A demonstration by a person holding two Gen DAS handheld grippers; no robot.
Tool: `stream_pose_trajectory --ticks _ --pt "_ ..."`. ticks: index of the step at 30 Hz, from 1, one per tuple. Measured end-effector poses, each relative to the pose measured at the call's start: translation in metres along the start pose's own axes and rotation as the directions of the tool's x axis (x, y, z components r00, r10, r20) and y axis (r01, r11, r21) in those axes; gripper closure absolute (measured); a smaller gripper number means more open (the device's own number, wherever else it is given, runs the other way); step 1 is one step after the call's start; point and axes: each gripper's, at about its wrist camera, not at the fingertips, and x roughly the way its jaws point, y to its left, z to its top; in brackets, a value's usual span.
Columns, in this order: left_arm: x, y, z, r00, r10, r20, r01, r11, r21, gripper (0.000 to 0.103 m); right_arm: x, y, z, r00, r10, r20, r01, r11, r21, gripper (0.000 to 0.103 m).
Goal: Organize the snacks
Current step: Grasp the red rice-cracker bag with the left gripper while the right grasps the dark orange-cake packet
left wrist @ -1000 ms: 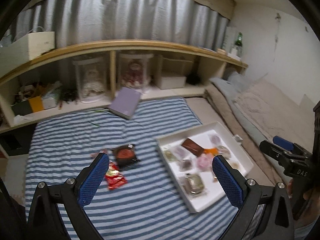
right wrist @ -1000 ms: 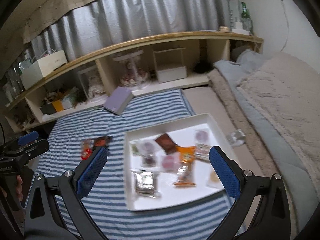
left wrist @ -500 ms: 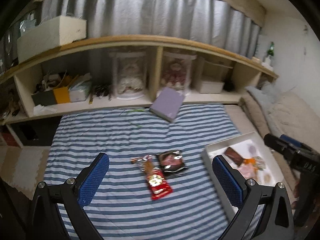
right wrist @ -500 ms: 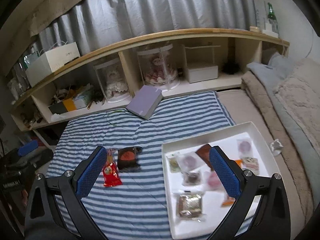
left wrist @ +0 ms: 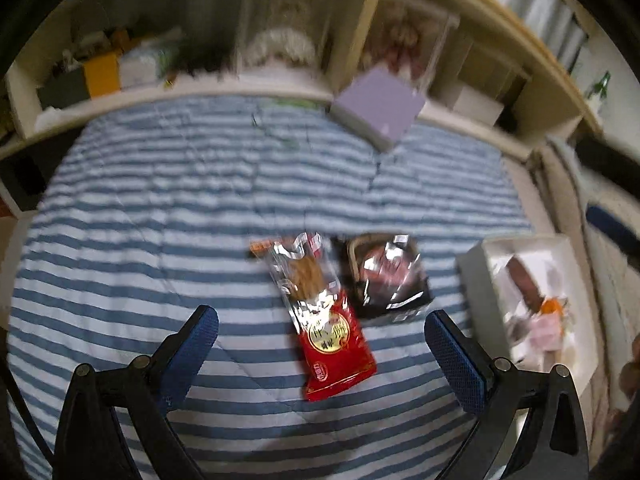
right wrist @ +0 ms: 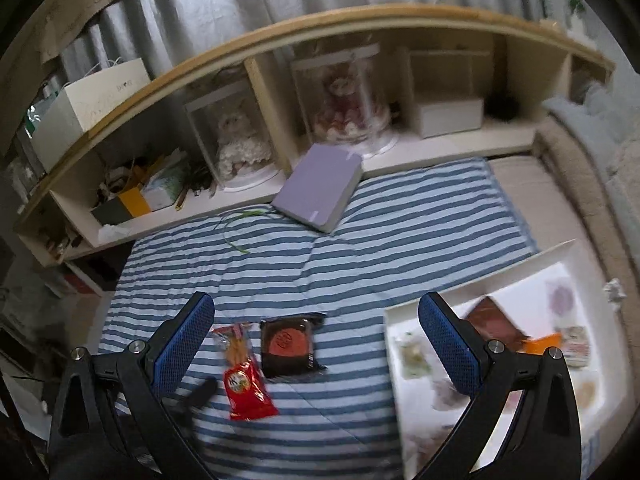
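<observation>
the left hand-held gripper (left wrist: pixel 320 344), spread wide and empty, hung right over the red-and-clear foil snack packet (left wrist: pixel 320 316), whose long axis ran almost straight away from it. the right hand-held gripper (right wrist: pixel 316 340), also spread and empty, stood farther off, the packet lying toward its left finger.

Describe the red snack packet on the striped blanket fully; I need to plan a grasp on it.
The red snack packet lies flat on the blue-and-white striped blanket. It looks like glossy plastic film: the far half clear, showing brownish sticks, the near half red with a round gold label. Its long side runs beside, possibly touching, the dark square packet. Nothing grips it; the left gripper is open above it.
</observation>
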Motion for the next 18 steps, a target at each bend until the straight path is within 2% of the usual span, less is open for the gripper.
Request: stream_pose_trajectory --ticks 5,10,12,14,16,18 --pt "0.048 -0.009 -0.001 0.999 0.038 -0.039 -0.036 0.999 0.040 0.010 0.032 -0.005 -0.004 0.998 0.057 -0.001 -0.057 0.998 0.002 0.000" --pt "0.081 -0.012 -0.005 0.998 0.032 -0.053 -0.031 0.999 0.024 0.015 0.060 -0.018 -0.011 0.994 0.108 -0.019 -0.107 0.992 0.071 0.000" --pt "0.092 -0.009 -0.006 0.997 0.054 -0.061 -0.052 0.998 0.035 0.018 0.071 -0.020 -0.015 0.989 0.136 -0.051 -0.133 0.989 0.070 0.000" --pt "0.097 -0.008 -0.006 0.998 0.045 -0.051 -0.044 0.998 0.038 0.020 0.082 -0.018 -0.018 0.987 0.139 -0.086 -0.135 0.990 0.045 0.000" --pt "0.100 -0.009 -0.006 0.998 0.047 -0.039 -0.045 0.997 0.060 0.030 0.091 -0.016 -0.021 0.983 0.146 -0.115 -0.143 0.989 0.036 0.000" --pt "0.098 -0.009 -0.009 0.998 0.039 -0.043 -0.035 0.997 0.074 0.045 0.101 -0.013 -0.027 0.976 0.155 -0.150 -0.150 0.988 0.042 0.000"
